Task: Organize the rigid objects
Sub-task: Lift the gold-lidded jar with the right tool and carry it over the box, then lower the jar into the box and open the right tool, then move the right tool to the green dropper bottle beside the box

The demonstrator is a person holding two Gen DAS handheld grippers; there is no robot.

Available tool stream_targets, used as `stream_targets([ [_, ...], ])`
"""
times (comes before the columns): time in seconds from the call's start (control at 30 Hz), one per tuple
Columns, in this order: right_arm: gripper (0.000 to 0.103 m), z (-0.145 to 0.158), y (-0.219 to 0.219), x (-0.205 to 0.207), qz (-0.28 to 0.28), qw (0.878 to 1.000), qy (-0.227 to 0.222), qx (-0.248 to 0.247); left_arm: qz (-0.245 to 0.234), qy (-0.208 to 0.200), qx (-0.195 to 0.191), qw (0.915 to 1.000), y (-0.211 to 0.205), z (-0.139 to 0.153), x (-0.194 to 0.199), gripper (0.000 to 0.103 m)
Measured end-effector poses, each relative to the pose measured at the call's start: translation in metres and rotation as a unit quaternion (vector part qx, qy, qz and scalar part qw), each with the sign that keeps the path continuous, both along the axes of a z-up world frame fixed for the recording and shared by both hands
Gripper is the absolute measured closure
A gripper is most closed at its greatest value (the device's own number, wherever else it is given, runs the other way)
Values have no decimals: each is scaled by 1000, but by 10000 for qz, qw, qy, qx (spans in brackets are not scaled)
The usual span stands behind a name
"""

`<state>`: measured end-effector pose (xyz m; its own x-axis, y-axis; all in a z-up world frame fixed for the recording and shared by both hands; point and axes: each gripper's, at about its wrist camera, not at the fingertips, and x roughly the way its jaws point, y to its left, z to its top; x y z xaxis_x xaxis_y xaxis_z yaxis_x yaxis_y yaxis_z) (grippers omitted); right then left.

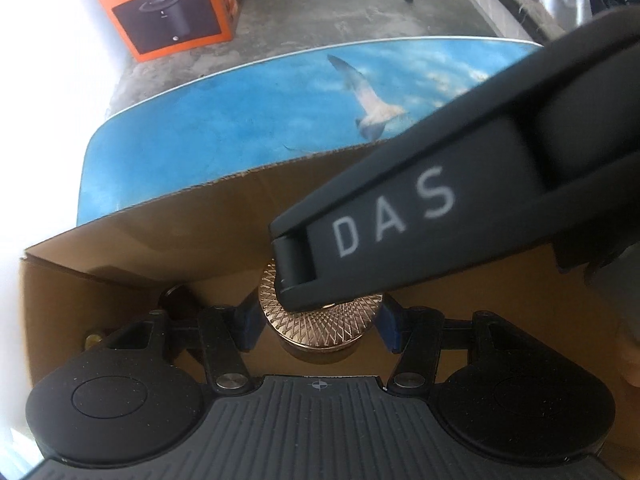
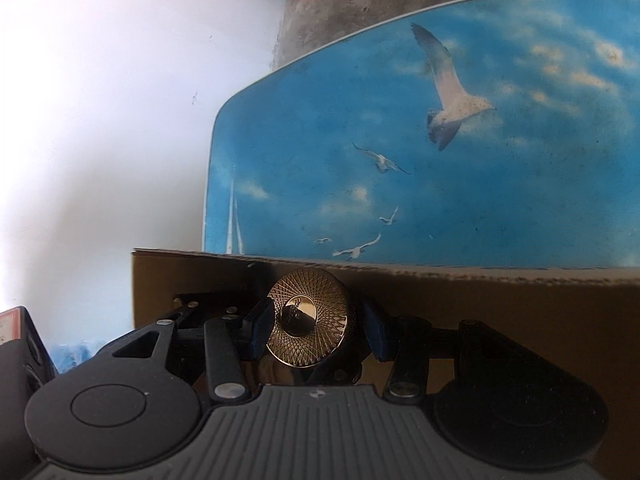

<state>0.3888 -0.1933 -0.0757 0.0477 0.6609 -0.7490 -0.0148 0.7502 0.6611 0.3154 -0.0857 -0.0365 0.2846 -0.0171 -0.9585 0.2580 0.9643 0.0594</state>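
A round gold cap (image 2: 307, 317), engraved with a fine crossed-line pattern around a polished centre, is seen between the blue pads of the right tool (image 2: 316, 334), which is pinched on its sides. In the left wrist view the same cap (image 1: 320, 316) is also flanked by the blue pads of the left tool (image 1: 318, 328); the pads stand just beside its rim, but whether they press on it cannot be told, since the black finger of the right tool (marked DAS) crosses in front and covers the cap's top. The cap is held inside an open cardboard box (image 1: 132, 248), below its rim and near the far wall (image 2: 480, 292). A dark object with small brass-coloured parts (image 1: 176, 300) is seen low in the box to the left of the cap, too shadowed to be identified. The box stands on a surface (image 2: 320, 128) printed with blue sky, clouds and gulls. Beyond the surface, an orange carton (image 1: 172, 8) picturing a black cylinder is set on the concrete floor (image 1: 320, 12) beside a white wall.
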Motion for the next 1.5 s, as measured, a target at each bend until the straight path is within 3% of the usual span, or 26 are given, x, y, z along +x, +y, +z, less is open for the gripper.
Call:
stream_targets([
  [0.2, 42, -6, -1, 2, -87, 9999, 39, 125, -117, -83, -49, 9999, -2, 3, -3, 35],
  [0.27, 41, -4, -3, 3, -81, 9999, 11, 125, -117, -136, -73, 9998, -2, 7, -4, 27],
  [0.43, 26, 15, -9, 0, -109, 9995, -231, 177, -150, -427, -126, 9989, -1, 29, -8, 19],
  [0.7, 1, 81, -36, -35, -375, 9913, -1238, 234, -12, -1202, -605, 9909, 16, 93, -42, 13],
  [0.9, 0, 147, -56, -85, -737, 9739, -2147, 82, -50, -1745, -937, 9802, 32, 146, -78, 7],
  [1.03, 0, 180, -64, -126, -1044, 9634, -2467, -48, -144, -2111, -1154, 9705, 35, 173, -101, 1],
  [1.23, 0, 197, -71, -191, -1492, 9589, -2412, 18, -248, -2130, -1701, 9618, 51, 181, -144, 0],
  [1.4, 0, 192, -77, -238, -1755, 9607, -2148, -92, -399, -1828, -1782, 9660, 54, 171, -184, 0],
  [1.5, 0, 174, -77, -252, -1856, 9651, -1844, -137, -498, -1662, -1912, 9661, 54, 162, -205, 0],
])
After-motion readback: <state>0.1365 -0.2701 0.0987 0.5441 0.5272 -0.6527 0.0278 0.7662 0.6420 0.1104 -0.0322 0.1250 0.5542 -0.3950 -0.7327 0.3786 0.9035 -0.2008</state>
